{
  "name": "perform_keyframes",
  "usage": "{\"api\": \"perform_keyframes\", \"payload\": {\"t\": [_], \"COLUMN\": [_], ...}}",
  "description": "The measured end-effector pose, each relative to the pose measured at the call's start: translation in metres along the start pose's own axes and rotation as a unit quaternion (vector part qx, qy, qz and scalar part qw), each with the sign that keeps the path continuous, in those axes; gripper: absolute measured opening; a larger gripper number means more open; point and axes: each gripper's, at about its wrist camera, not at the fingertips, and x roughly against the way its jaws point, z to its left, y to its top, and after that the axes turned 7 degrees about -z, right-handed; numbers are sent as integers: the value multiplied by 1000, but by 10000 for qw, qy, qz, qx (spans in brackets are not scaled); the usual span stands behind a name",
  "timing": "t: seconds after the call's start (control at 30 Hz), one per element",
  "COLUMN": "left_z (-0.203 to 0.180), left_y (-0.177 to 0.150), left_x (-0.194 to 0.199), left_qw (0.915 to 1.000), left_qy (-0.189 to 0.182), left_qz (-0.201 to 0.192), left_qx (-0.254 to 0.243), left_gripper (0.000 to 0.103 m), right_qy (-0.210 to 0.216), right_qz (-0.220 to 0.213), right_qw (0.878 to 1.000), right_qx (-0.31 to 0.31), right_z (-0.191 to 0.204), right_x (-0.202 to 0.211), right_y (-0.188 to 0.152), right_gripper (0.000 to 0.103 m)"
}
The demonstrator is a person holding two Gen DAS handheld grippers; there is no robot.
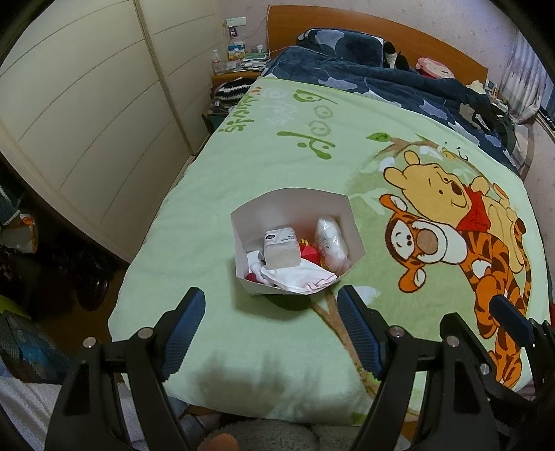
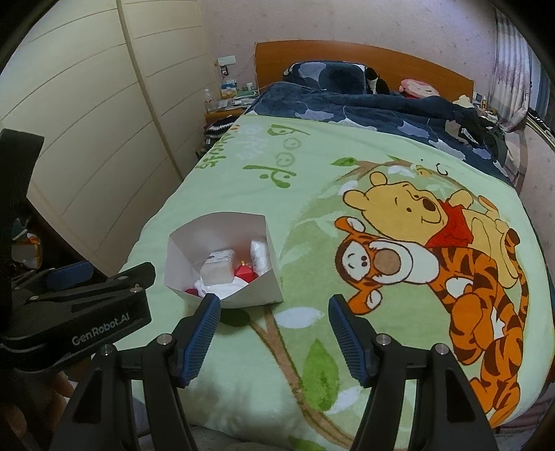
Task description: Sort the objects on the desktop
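A white paper box (image 1: 341,208) stands on the green cartoon blanket (image 1: 277,156). It holds a pale wrapped block (image 1: 281,248), a clear bag of white stuff (image 1: 331,239), a small red object (image 1: 310,255) and white cloth (image 1: 298,277). My left gripper (image 1: 270,308) is open and empty, just short of the box's near edge. My right gripper (image 2: 274,315) is open and empty, to the right of the box (image 2: 258,289), which sits at its left finger (image 2: 204,322). The left gripper's body (image 2: 86,295) shows at the left of the right wrist view.
A dark blue quilt (image 1: 381,76) and pillow lie at the bed's far end under a wooden headboard (image 1: 364,27). A cream wardrobe (image 1: 86,104) runs along the left. A cluttered nightstand (image 1: 236,66) stands beyond it. Dark clutter sits on the floor at left.
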Motion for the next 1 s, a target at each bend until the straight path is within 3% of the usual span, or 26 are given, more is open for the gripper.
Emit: {"api": "perform_keyframes", "payload": {"t": [0.37,0.83,0.9,1.0], "left_z": [-8,-1,0,-1], "left_y": [2,6,6,6], "left_x": [3,1,1,4], "left_qw": [9998,9999,9999,9991], "left_qy": [-90,-85,42,355], "left_qz": [-119,-85,-86,-215], "left_qx": [-134,37,43,-45], "left_gripper": [85,86,99,103], "right_qy": [75,73,67,60], "right_qz": [-50,-92,-95,-87], "right_qw": [9995,9998,9999,9999], "right_qx": [294,129,119,105], "right_z": [16,11,10,9], "right_x": [1,0,0,-1], "right_y": [0,3,3,2], "right_gripper": [67,67,67,67]}}
